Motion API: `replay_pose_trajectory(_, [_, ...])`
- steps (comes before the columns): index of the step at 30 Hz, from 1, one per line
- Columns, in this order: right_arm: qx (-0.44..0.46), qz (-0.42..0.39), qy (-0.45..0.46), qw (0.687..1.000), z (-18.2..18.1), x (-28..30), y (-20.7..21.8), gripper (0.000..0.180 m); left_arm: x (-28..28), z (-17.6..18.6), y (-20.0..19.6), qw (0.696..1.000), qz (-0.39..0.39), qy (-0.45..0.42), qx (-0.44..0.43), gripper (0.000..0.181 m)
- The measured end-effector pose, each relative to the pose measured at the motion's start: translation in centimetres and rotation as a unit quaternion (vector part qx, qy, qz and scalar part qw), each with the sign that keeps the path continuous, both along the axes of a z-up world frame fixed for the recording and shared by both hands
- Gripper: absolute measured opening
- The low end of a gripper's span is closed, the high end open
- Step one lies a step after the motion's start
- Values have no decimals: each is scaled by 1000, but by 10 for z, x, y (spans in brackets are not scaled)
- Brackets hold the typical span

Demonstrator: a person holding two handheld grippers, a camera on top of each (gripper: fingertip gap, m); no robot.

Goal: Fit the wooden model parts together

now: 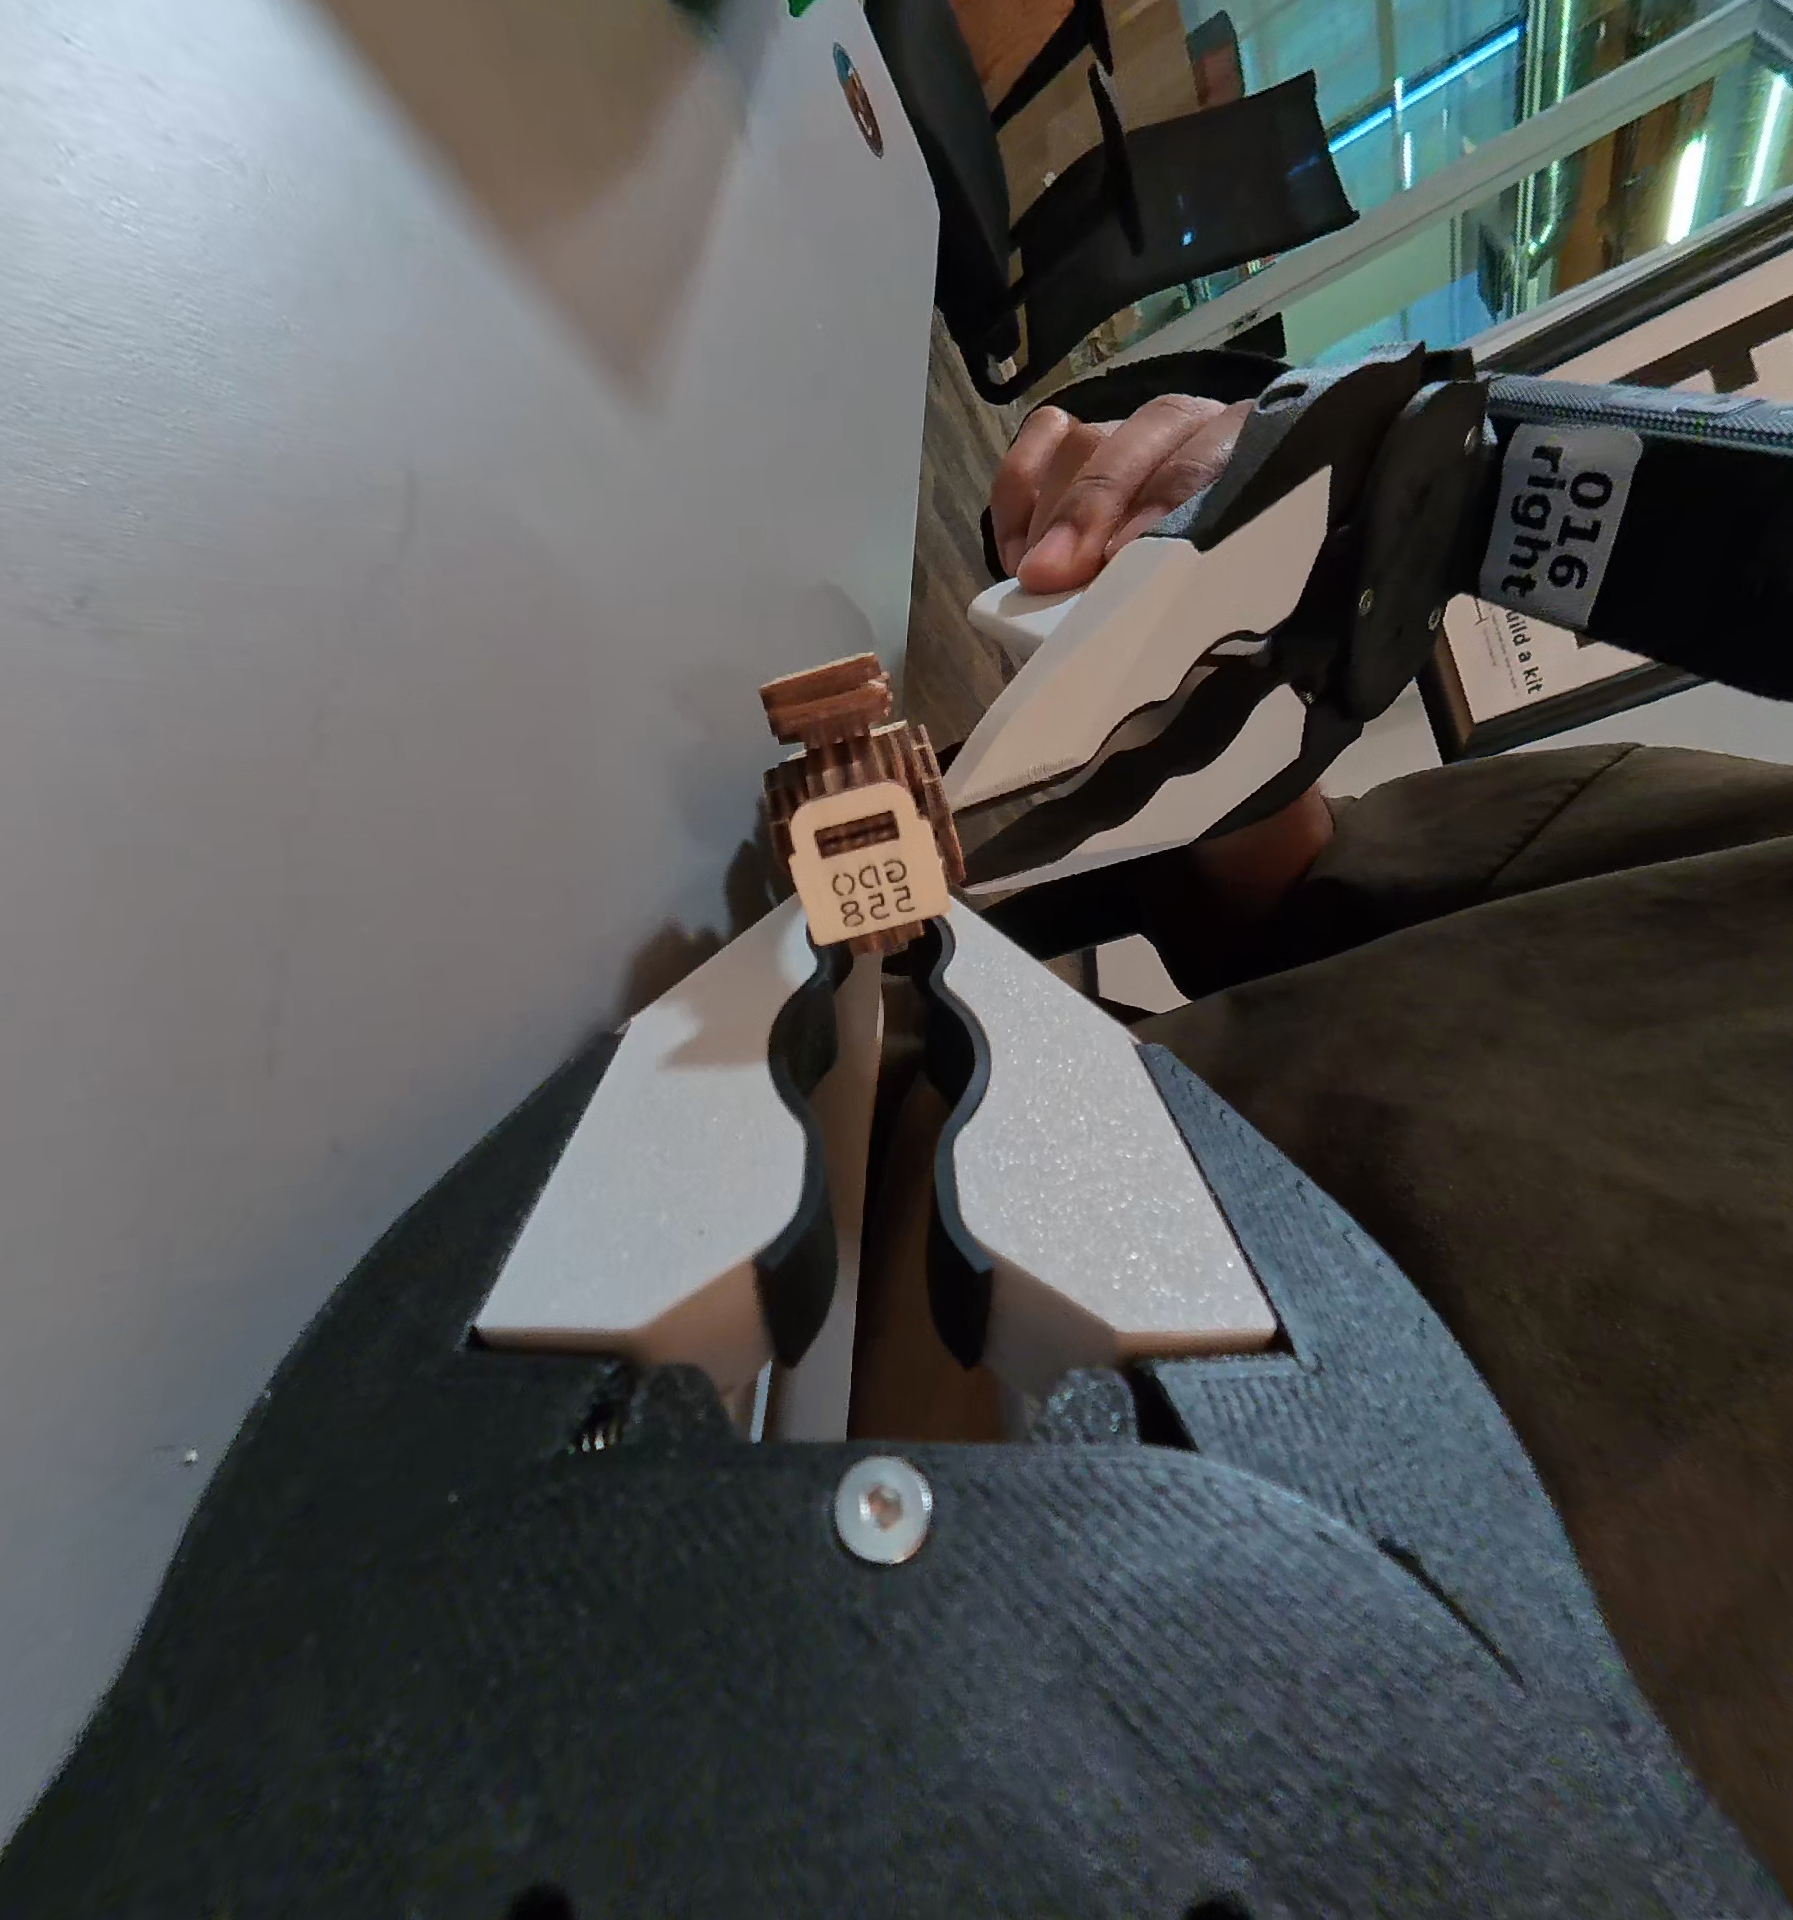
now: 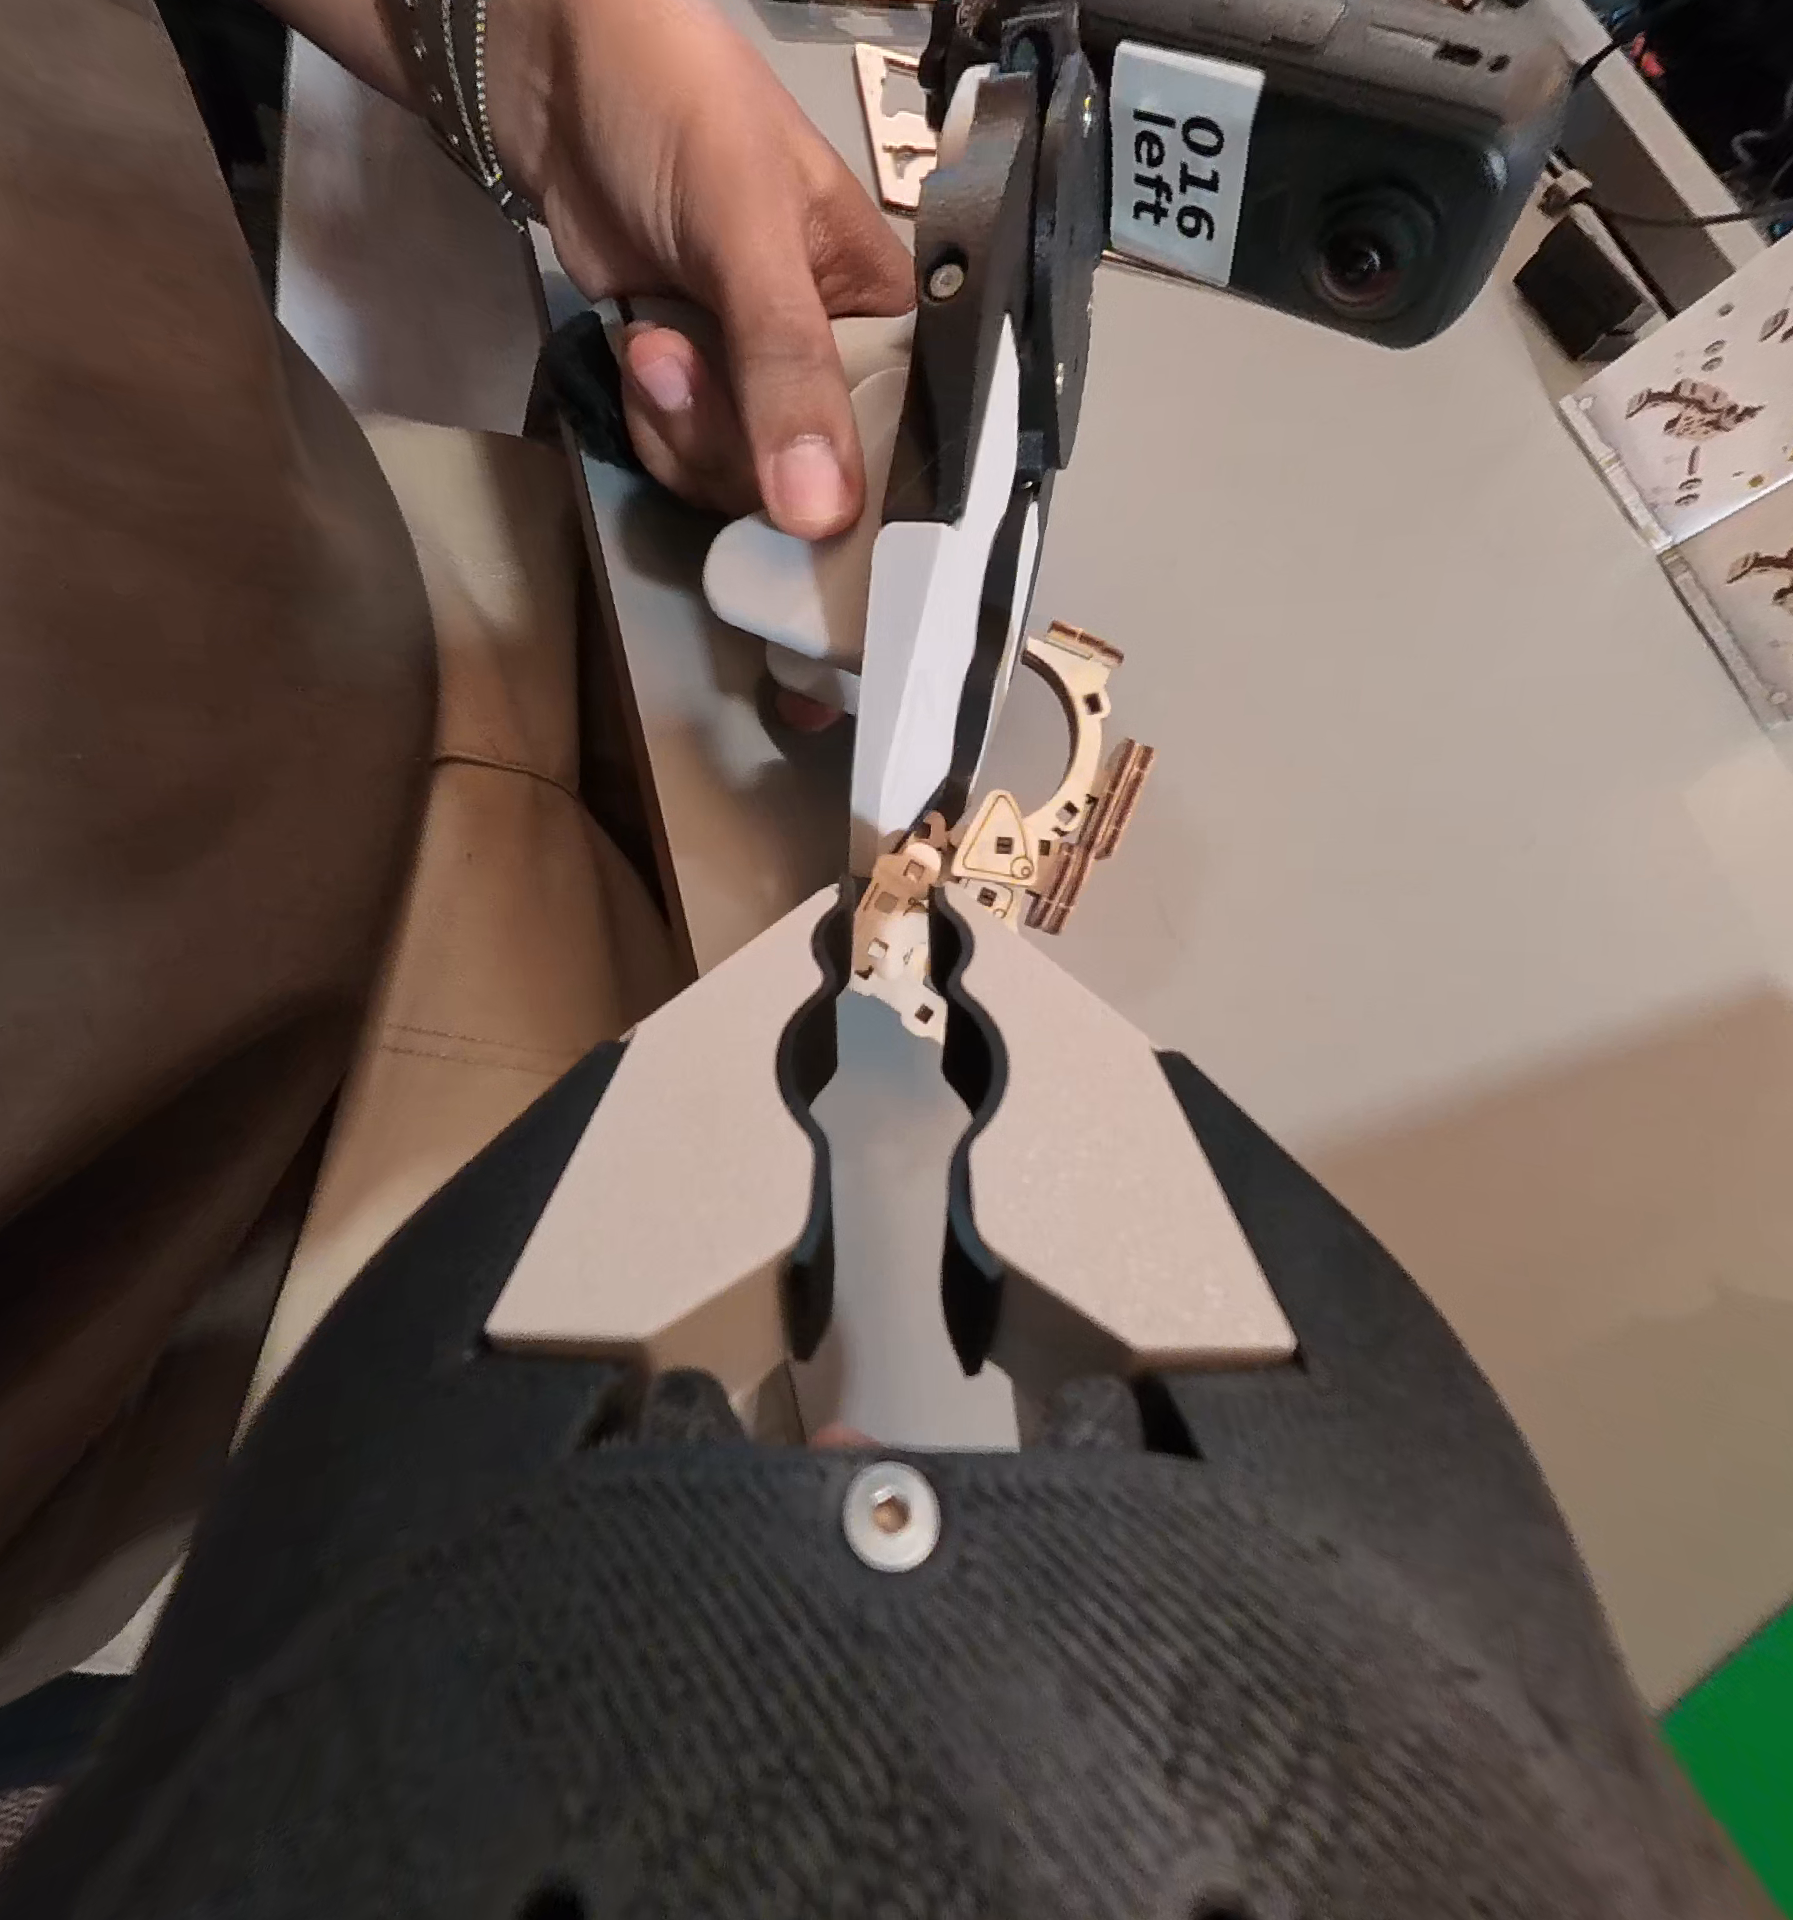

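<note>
In the left wrist view my left gripper [image 1: 876,930] is shut on a layered wooden model [image 1: 861,821] with a pale tag-like end plate, held above the white table [image 1: 352,623]. My right gripper [image 1: 959,826] reaches in from the right and its tips touch the model's side. In the right wrist view my right gripper [image 2: 887,909] is shut on a small pale wooden part [image 2: 897,940] with square holes. That part meets the model [image 2: 1058,821], which has a curved arm and stacked discs. The left gripper [image 2: 918,816] comes down from above and holds the model.
An instruction sheet [image 2: 1754,520] lies at the table's right. A cut wooden parts sheet [image 2: 897,125] lies at the back. A green patch [image 2: 1754,1714] shows at lower right. The person's lap and the table edge [image 2: 622,675] are close on the left. A black chair [image 1: 1131,156] stands beyond the table. My left and right fingertips are right by each other.
</note>
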State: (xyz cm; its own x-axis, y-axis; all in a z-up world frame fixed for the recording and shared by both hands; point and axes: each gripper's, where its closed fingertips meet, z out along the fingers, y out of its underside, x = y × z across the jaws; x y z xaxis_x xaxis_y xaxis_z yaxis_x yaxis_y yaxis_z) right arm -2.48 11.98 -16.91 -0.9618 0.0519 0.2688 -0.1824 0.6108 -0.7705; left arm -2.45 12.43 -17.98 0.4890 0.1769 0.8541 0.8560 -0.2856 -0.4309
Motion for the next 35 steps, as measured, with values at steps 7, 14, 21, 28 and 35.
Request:
replay_pose_trajectory(7, [1,3,10,1000,0,0,0,13,0,0,0,1000,-1,-3,2,6])
replay_pose_trajectory(14, [2,27,40,999,0,3,2,13,3,0,0,1000,-11,-7,2,6])
replay_pose_trajectory(21, [9,72,114,991,-1,4,1,12,3,0,0,1000,-12,-14,5,6])
replay_pose_trajectory(28, [-13,72,80,994,1,5,3,12,4,1,0,1000,-16,-15,5,6])
replay_pose_trajectory(35, [-30,58,37,997,1,4,3,12,3,0,0,1000,-13,-16,5,6])
